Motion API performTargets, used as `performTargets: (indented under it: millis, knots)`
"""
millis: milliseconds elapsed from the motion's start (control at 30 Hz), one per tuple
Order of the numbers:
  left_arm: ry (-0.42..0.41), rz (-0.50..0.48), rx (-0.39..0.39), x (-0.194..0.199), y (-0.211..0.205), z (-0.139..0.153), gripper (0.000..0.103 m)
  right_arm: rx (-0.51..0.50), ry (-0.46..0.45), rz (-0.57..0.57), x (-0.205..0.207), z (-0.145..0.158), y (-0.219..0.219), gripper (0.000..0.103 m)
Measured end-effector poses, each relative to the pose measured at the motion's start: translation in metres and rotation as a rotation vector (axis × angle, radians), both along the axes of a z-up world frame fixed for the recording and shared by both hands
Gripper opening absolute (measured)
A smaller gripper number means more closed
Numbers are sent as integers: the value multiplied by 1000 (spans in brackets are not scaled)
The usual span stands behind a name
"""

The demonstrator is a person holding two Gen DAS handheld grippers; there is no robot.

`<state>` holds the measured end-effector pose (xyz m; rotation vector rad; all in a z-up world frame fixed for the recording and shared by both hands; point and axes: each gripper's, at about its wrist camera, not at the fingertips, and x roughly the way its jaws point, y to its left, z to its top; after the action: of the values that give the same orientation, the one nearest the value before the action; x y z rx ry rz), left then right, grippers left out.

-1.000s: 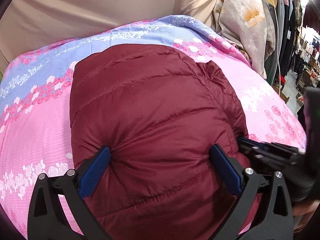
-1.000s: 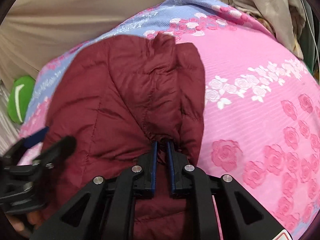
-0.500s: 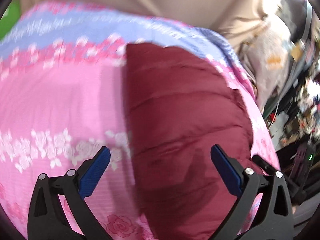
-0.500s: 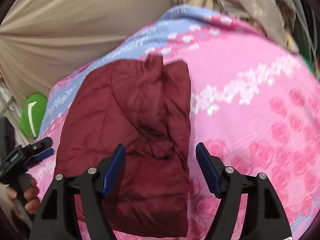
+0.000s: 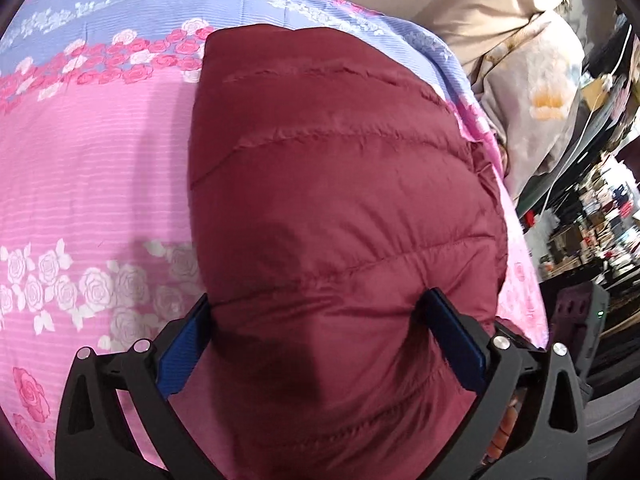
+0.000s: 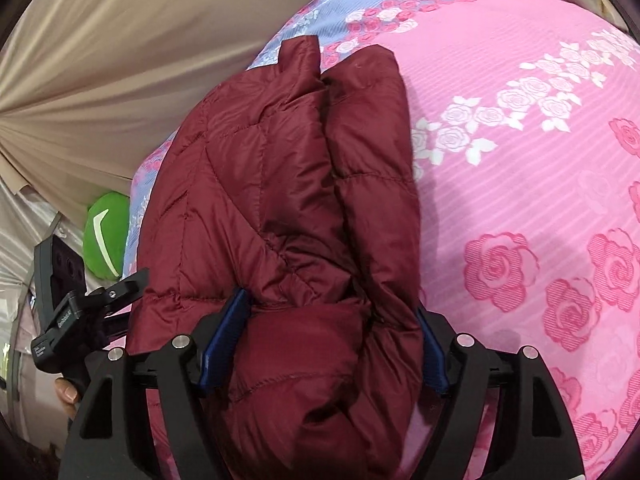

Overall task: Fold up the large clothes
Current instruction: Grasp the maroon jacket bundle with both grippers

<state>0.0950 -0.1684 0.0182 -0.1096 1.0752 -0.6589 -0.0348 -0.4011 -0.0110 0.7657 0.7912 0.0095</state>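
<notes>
A dark red quilted puffer jacket (image 5: 340, 184) lies folded on the pink and blue rose-print bed cover (image 5: 92, 168). My left gripper (image 5: 320, 340) is open, its blue pads pressed into the jacket's near end on both sides. In the right wrist view the jacket (image 6: 288, 184) shows its folded layers and collar at the far end. My right gripper (image 6: 324, 340) is open, its jaws wide around the jacket's near bulge, touching the fabric. The left gripper (image 6: 80, 308) shows at that view's left edge.
A beige curtain (image 6: 120, 40) hangs behind the bed. A green cushion (image 6: 106, 236) lies at the bed's far left side. A pale floral cloth (image 5: 536, 92) hangs at the right, with shop shelves (image 5: 600, 216) beyond. The bed cover (image 6: 520, 160) stretches right of the jacket.
My right gripper let go of the jacket and opened a second ago. Both grippers lifted away, then came back down with open jaws pressed around the jacket's near end.
</notes>
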Motion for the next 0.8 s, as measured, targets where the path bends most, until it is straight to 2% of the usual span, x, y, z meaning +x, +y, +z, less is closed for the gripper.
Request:
performTargets:
  millis: [367,633,733,800]
  knots:
    - [-12,3,52,11,-10,-8,98,-25,-11,19,16,0,5,81]
    - [12,-19,6,25,-6,-18,98,-26,-26,36,22,-2,4,81]
    - [28,-23,-24,30,-2,-21,98,-17,-32,43,25,-5,1,79]
    - [32,-26,-43,34,1,-22,98,5,-36,54,25,-6,-2,70]
